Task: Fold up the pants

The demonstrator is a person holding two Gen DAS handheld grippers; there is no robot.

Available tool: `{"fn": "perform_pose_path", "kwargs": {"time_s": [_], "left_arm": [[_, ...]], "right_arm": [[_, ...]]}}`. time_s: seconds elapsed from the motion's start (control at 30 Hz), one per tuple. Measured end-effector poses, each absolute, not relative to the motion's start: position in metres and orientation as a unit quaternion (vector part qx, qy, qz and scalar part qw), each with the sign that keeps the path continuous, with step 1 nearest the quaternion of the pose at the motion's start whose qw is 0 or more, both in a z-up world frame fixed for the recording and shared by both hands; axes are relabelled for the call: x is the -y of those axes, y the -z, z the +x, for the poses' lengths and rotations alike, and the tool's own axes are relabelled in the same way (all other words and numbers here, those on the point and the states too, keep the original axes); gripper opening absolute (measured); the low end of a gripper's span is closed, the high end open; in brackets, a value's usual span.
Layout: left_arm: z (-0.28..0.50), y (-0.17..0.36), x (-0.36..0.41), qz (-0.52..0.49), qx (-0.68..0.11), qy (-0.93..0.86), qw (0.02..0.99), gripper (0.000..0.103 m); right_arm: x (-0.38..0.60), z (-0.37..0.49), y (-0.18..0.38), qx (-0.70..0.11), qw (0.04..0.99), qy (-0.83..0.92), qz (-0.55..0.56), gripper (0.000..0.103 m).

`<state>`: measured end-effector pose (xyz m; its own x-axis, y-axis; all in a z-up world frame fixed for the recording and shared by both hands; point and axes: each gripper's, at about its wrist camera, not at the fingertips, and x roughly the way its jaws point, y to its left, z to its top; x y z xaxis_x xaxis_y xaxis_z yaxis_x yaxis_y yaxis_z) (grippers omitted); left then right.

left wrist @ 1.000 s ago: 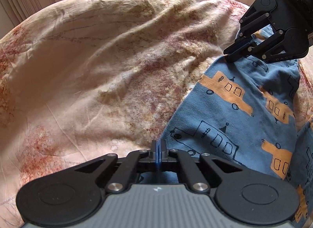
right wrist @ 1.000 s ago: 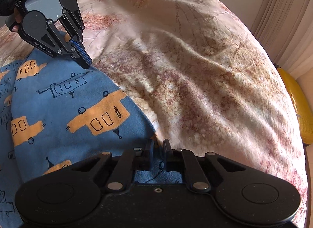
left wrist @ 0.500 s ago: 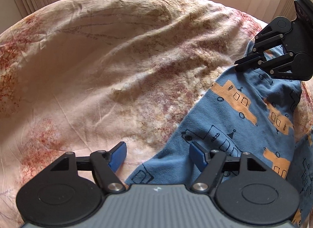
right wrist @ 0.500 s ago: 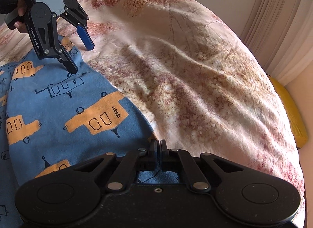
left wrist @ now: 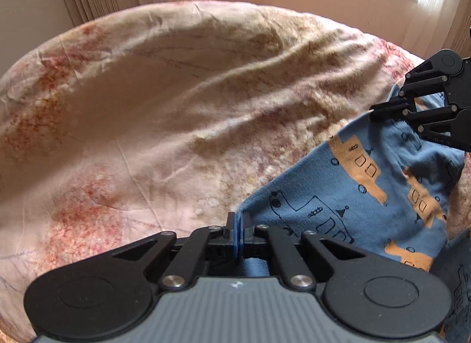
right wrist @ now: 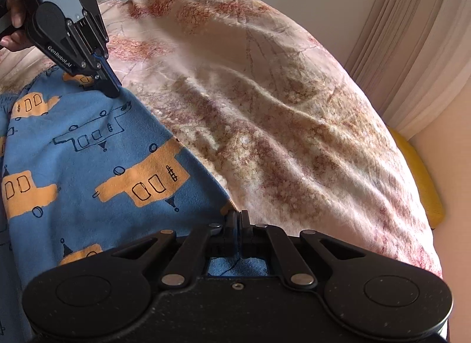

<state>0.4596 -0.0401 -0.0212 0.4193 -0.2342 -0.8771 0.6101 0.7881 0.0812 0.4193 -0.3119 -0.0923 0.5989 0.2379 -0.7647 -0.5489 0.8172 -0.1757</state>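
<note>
While both grippers pinch one edge of the garment, the scene reads as follows.

Pants: blue pants printed with orange and outlined trucks, lying on a bed and lifted slightly along the edge that runs between the two grippers.

Left gripper: the left gripper has its fingers pressed together on a corner of the pants; the blue cloth rises between the blue pads and spreads away to its right. From the right wrist view, the same gripper points down into the far corner of the fabric.

Right gripper: the right gripper is clamped narrow on the near edge of the pants, with blue cloth showing in the gap behind its fingers. The garment lies to its left. From the left wrist view, it bites the far corner.

Bedding: a pink and cream blanket with reddish blotches, wrinkled, underneath the pants.

Surroundings: pale curtains and a yellow cushion beside the bed.

Hand: a person's hand holds the left gripper.
</note>
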Motion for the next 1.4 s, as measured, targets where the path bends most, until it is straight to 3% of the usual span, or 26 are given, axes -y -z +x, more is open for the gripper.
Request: {"fn": "perform_pose_path", "kwargs": {"time_s": [0.23,0.53,0.6,0.63,0.73,0.8,0.87,0.93,1.03,1.17,1.23,1.3,1.4], "left_arm": [[0.469,-0.007,0.062,0.247,-0.387,0.188,0.869,0.001],[0.506,0.044,0.074,0.220,-0.420,0.181,0.861,0.002],[0.509,0.050,0.068,0.202,-0.434,0.194,0.856,0.008],[0.510,0.048,0.063,0.193,-0.434,0.194,0.858,0.016],[0.510,0.029,0.038,0.149,-0.432,0.198,0.867,0.037],[0.512,0.012,0.018,0.127,-0.429,0.197,0.872,0.047],[0.516,-0.002,-0.005,0.109,-0.430,0.201,0.873,0.073],[0.515,-0.014,-0.031,0.100,-0.428,0.198,0.876,0.089],[0.510,-0.018,-0.060,0.084,-0.442,0.204,0.870,0.101],[0.501,-0.003,-0.077,0.082,-0.475,0.196,0.854,0.102],[0.497,0.004,-0.078,0.091,-0.481,0.206,0.847,0.099],[0.493,0.010,-0.077,0.102,-0.485,0.225,0.839,0.086],[0.495,0.019,-0.070,0.118,-0.501,0.247,0.821,0.066]], "right_arm": [[0.302,0.435,0.076,-0.342,0.894,-0.171,-0.233,0.000],[0.306,0.492,0.095,-0.374,0.891,-0.112,-0.229,0.000],[0.304,0.491,0.108,-0.387,0.884,-0.113,-0.237,0.001],[0.305,0.490,0.109,-0.387,0.884,-0.113,-0.234,0.001],[0.312,0.490,0.100,-0.383,0.892,-0.113,-0.212,0.024],[0.317,0.487,0.092,-0.366,0.900,-0.124,-0.199,0.052],[0.318,0.481,0.085,-0.356,0.904,-0.147,-0.184,0.063],[0.313,0.478,0.080,-0.351,0.903,-0.174,-0.177,0.075],[0.299,0.476,0.075,-0.341,0.899,-0.211,-0.176,0.093],[0.278,0.488,0.077,-0.349,0.890,-0.229,-0.182,0.097],[0.268,0.495,0.080,-0.355,0.885,-0.230,-0.196,0.088],[0.262,0.501,0.083,-0.366,0.878,-0.235,-0.201,0.072],[0.256,0.508,0.085,-0.377,0.868,-0.238,-0.218,0.061]]}}
